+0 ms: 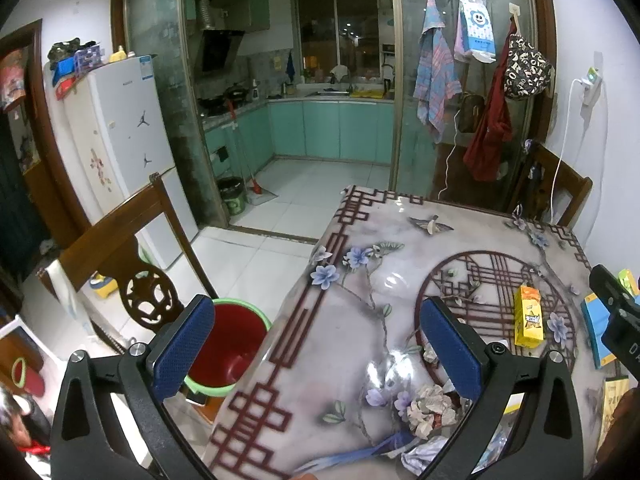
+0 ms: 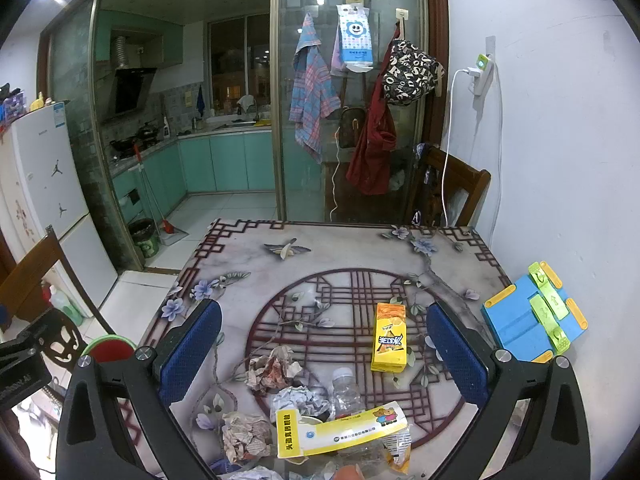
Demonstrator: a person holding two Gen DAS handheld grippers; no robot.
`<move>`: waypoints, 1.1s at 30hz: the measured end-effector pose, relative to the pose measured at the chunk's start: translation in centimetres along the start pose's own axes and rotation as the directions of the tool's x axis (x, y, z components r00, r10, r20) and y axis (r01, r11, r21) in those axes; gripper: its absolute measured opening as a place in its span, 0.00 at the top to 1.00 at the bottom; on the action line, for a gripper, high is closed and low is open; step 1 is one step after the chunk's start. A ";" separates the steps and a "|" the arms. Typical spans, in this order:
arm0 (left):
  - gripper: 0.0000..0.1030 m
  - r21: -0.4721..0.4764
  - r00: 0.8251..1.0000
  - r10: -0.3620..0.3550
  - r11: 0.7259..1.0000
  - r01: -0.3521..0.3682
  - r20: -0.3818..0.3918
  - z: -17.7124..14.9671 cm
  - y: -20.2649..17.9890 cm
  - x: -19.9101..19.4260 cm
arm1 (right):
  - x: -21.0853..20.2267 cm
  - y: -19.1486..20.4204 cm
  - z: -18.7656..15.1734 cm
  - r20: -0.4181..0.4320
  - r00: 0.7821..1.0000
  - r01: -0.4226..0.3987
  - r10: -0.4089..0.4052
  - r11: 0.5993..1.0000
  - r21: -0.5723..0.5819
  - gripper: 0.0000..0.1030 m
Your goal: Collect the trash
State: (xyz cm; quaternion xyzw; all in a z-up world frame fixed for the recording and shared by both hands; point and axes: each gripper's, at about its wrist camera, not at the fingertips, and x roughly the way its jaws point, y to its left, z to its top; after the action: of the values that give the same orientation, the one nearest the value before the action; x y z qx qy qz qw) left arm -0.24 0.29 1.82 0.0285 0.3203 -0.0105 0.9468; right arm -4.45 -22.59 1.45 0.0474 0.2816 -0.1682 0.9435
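Observation:
Trash lies on the patterned table (image 2: 320,248): crumpled paper balls (image 2: 272,368), a second paper ball (image 2: 244,438), a grey wad (image 2: 300,400), a clear plastic bottle (image 2: 346,394), a flattened yellow-white box (image 2: 340,432) and an upright yellow carton (image 2: 389,338). My right gripper (image 2: 324,352) is open and empty above the pile. My left gripper (image 1: 316,354) is open and empty over the table's left edge, with crumpled paper (image 1: 430,408) near its right finger. A red bin with green rim (image 1: 230,350) stands on the floor left of the table. The yellow carton (image 1: 528,316) shows at right.
A blue and green tray (image 2: 532,320) lies at the table's right side by the wall. A wooden chair (image 1: 120,248) stands left of the table, another chair (image 2: 456,188) at the far end. A white fridge (image 1: 120,140) and the kitchen lie beyond.

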 end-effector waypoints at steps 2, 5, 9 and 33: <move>0.00 -0.002 1.000 0.000 1.000 0.000 0.000 0.0 0.0 0.0 | 0.0 0.0 0.0 0.001 1.000 -0.001 0.001 1.000 0.001 0.00; 0.00 -0.002 1.000 0.001 1.000 -0.001 0.001 0.2 0.0 0.0 | 0.0 0.0 0.0 0.000 1.000 -0.001 0.001 1.000 0.000 0.00; 0.00 -0.002 1.000 0.000 1.000 0.000 0.001 0.1 0.0 -0.1 | 0.1 0.1 0.0 0.000 1.000 0.000 0.000 1.000 0.000 0.00; 0.00 0.000 1.000 -0.002 1.000 0.002 -0.011 0.5 0.3 0.1 | 0.3 0.4 0.0 -0.004 1.000 0.004 -0.004 1.000 -0.002 0.00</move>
State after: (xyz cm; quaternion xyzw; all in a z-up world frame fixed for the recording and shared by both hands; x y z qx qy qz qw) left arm 0.21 0.60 2.15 0.0284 0.3255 -0.0112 0.9451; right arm -4.07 -22.31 1.28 0.0463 0.2836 -0.1696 0.9427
